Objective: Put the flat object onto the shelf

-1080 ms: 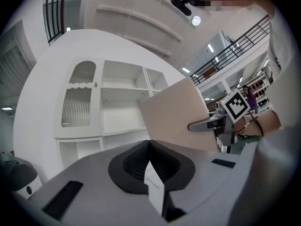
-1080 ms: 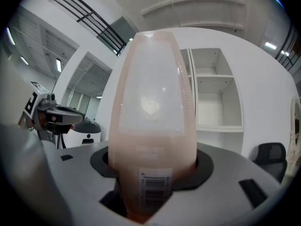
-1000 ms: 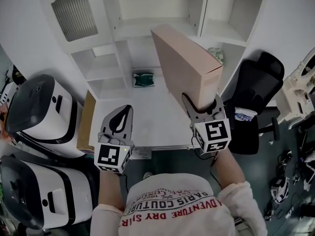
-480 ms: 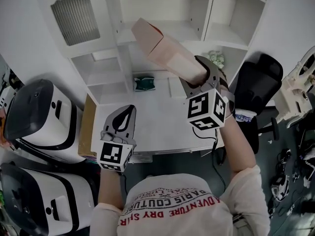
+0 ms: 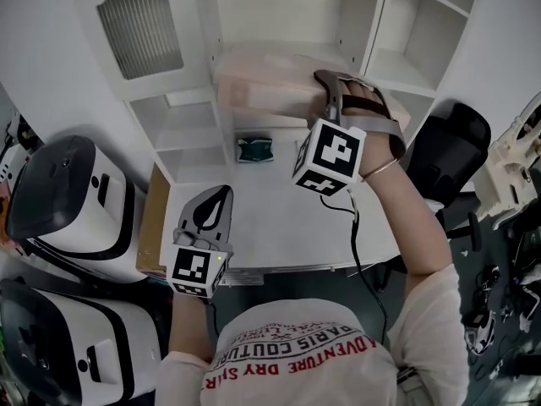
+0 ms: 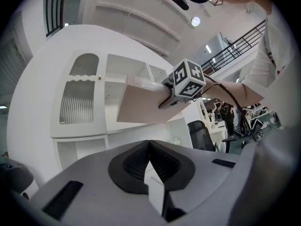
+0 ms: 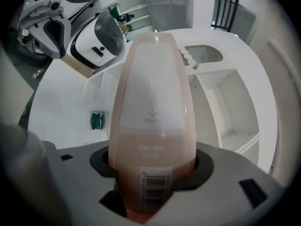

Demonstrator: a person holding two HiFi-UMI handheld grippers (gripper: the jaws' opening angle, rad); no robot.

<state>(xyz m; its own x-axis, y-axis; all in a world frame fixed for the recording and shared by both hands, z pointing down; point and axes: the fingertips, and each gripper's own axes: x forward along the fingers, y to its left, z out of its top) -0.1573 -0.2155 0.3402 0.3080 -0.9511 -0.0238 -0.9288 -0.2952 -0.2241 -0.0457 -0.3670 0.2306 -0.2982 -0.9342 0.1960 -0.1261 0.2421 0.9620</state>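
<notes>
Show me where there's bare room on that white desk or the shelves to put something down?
The desk is bare between the green packet and its front edge. The small left cubbies look empty. Crowded: the middle shelf, blocked by the pink folder.

The right arm (image 5: 406, 227) was stretched toward the upper middle of the head view, forearm bare below a white sleeve and wrist turned to the left. The right gripper (image 5: 336, 91) lay over on its side, with its marker cube facing the camera and its jaws clamped on the end of a flat pink case (image 5: 262, 87). The left arm (image 5: 190, 328) stayed low at the lower left. The left gripper (image 5: 216, 198) pointed up the frame, jaws pressed together and empty.
</notes>
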